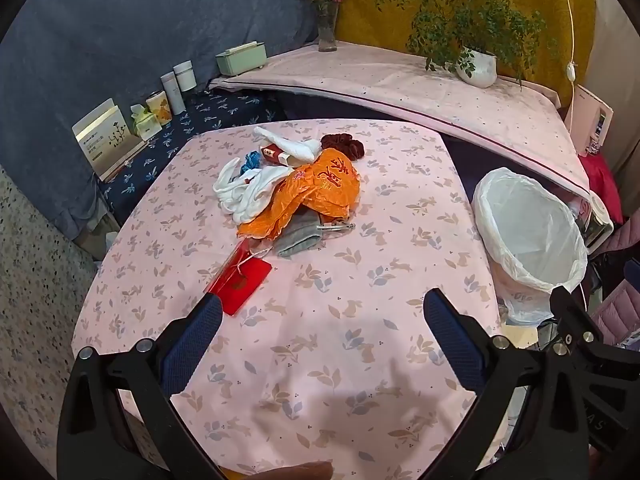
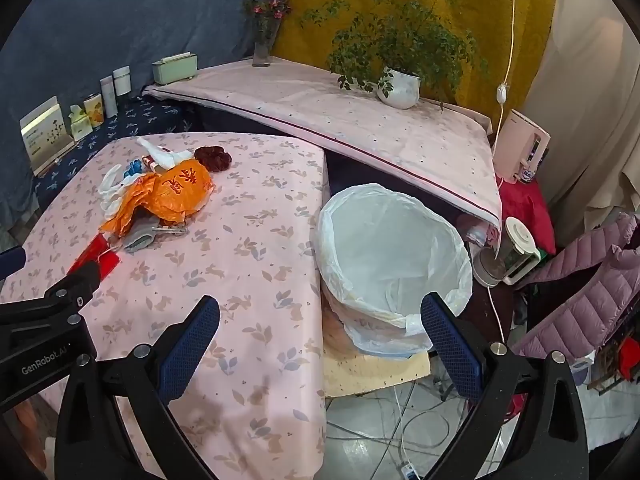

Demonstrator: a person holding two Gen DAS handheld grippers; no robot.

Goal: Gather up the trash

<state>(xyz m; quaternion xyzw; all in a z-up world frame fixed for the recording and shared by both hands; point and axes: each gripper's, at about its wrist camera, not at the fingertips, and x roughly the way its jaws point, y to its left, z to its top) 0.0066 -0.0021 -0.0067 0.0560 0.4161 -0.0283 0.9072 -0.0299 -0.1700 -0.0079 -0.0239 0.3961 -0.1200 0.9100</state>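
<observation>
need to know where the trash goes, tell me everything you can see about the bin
The bin is a round open-topped container lined with a thin white plastic bag, its edge folded loosely and crumpled over the rim. Through the liner the wall looks pale pink or cream. Nothing shows inside it. It stands upright, just off the right edge of the table, on a yellowish mat on the floor. It stands close against the table edge; whether they touch is unclear. A shelf overhangs behind it.
</observation>
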